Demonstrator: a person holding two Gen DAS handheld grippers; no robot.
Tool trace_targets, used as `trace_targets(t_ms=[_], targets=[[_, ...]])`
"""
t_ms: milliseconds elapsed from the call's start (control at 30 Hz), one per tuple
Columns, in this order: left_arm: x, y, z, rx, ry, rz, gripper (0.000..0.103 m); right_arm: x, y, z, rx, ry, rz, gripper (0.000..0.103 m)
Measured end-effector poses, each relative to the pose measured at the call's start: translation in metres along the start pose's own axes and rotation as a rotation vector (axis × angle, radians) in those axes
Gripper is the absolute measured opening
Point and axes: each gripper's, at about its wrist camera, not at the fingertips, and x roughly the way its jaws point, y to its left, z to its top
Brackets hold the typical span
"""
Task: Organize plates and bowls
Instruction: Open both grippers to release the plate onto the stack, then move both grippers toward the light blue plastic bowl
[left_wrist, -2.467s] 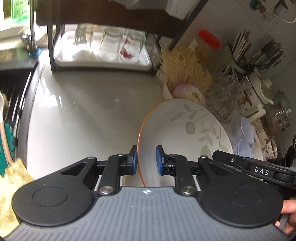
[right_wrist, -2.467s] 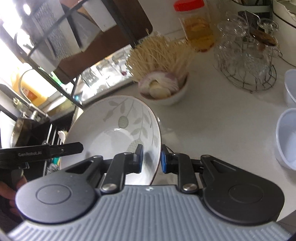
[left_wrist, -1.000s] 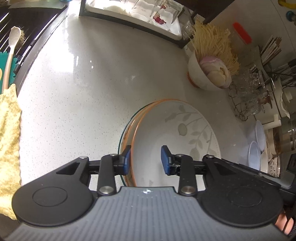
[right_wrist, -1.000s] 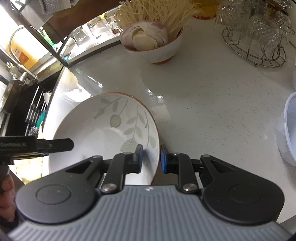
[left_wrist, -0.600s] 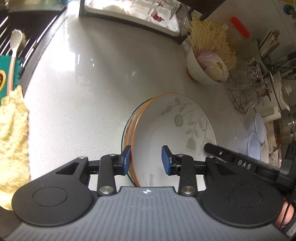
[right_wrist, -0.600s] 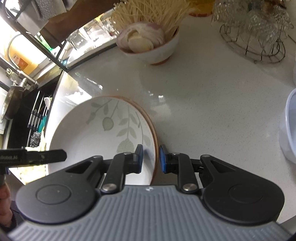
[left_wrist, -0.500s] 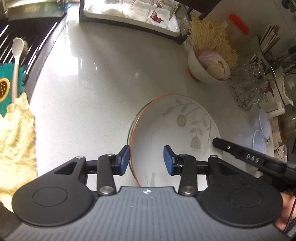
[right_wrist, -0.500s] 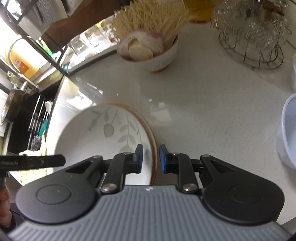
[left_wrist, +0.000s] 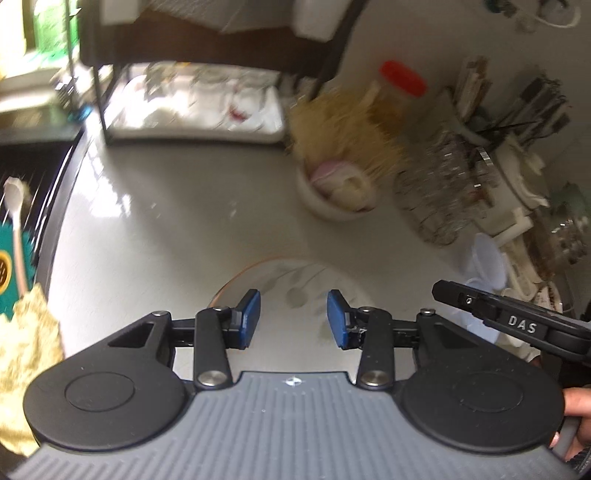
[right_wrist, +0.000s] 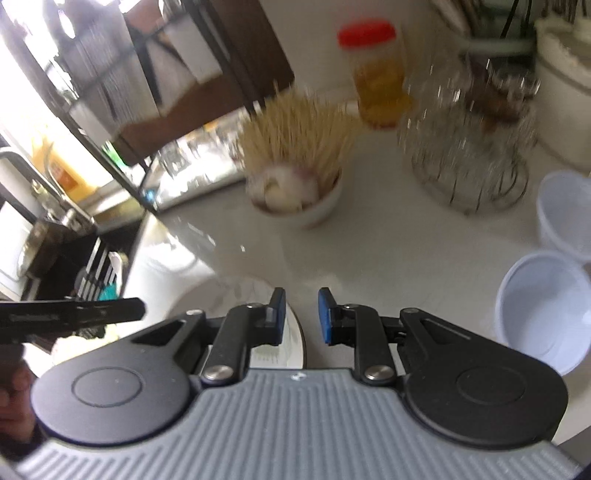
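Observation:
A white leaf-patterned plate (left_wrist: 295, 280) with an orange rim lies flat on the white counter, on top of another plate. It also shows in the right wrist view (right_wrist: 236, 291). My left gripper (left_wrist: 293, 319) is open and empty above the plate's near part. My right gripper (right_wrist: 301, 315) is open and empty over the plate's right edge. Both views are blurred by motion.
A bowl (left_wrist: 332, 195) of onions and noodle sticks stands behind the plate. A wire rack of glasses (right_wrist: 469, 147) and white plastic cups (right_wrist: 543, 306) stand to the right. A dish rack with glasses (left_wrist: 195, 103) is at the back, the sink (left_wrist: 22, 177) and a yellow cloth (left_wrist: 26, 343) at left.
Both grippers carried the plate down onto another plate on the counter, then opened and let it go. Both have now lifted and tilted back from it.

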Motion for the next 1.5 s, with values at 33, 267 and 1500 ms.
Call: trace_targets(t_ms=[33,267,1500], targets=[[0.001,-0.009,0.004,0.014,-0.009,-0.004,0.045,-0.008,0.000,0.003,-0.004,-0.019,0.001,0.022],[-0.013,-0.047,0.017,0.087,-0.067,-0.063,0.045,-0.058,0.008,0.014,-0.038,-0.151,0.001,0.022],[0.101,-0.217,-0.013,0.286,0.203,-0.188,0.053,-0.104,-0.144,-0.070,0.412,-0.156,-0.233,0.052]])
